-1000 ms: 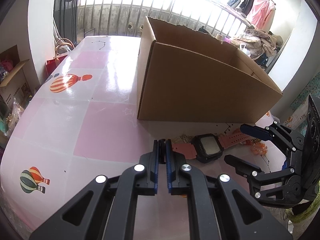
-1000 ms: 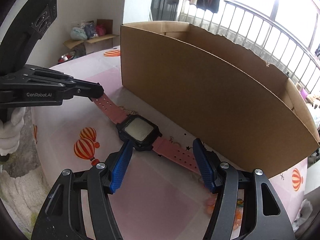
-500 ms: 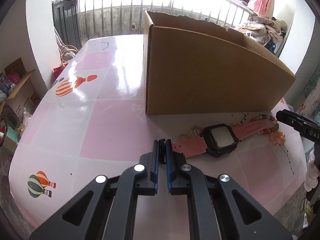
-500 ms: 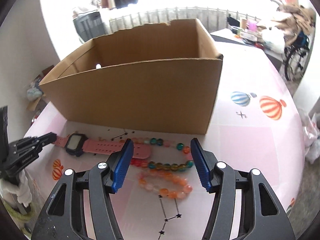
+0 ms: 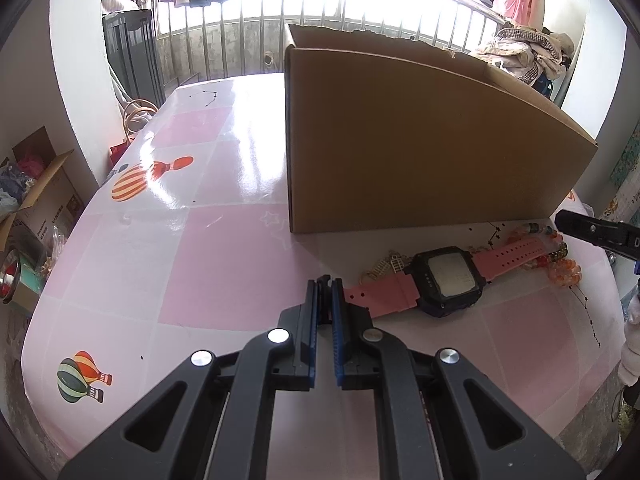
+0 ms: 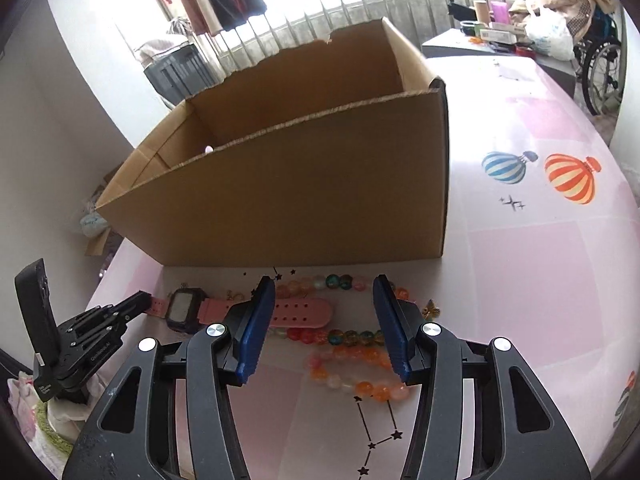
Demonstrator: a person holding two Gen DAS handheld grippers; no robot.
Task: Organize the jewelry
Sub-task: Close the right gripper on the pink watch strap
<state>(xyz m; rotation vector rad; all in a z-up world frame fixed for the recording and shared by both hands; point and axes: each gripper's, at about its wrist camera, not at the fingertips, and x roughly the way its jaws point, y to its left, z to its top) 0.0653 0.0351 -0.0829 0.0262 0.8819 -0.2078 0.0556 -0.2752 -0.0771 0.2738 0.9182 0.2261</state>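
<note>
Jewelry is lying in a row on the pink checked tablecloth (image 5: 224, 264), just in front of the cardboard box (image 5: 420, 152): a watch (image 5: 448, 280) with a pink strap, a small gold chain piece (image 5: 386, 266) beside its case, and bead bracelets (image 6: 352, 364) at the strap's far end.

Left gripper (image 5: 325, 280) is hovering with its blue pads pressed together, nothing between them. Its tips are sitting just beside the near end of the watch strap; can't tell whether they are touching it. Watch case is lying to the right of those tips, face up.

Right gripper (image 6: 324, 288) is closing, jaws still spread. In the right wrist view the bead bracelets and the free end of the pink strap are lying between the two blue fingers (image 6: 258, 320), but the pads are not pressing on anything. Green and amber beads are running across the gap near the fingertips; the orange and pale pink strand is curling lower down, nearer the gripper body. A small gold charm (image 6: 430, 309) is sitting just outside the right-hand finger.

Box is standing open-topped; none of the jewelry is showing inside it. A gloved hand (image 6: 24, 392) is carrying the left gripper at the table edge.
</note>
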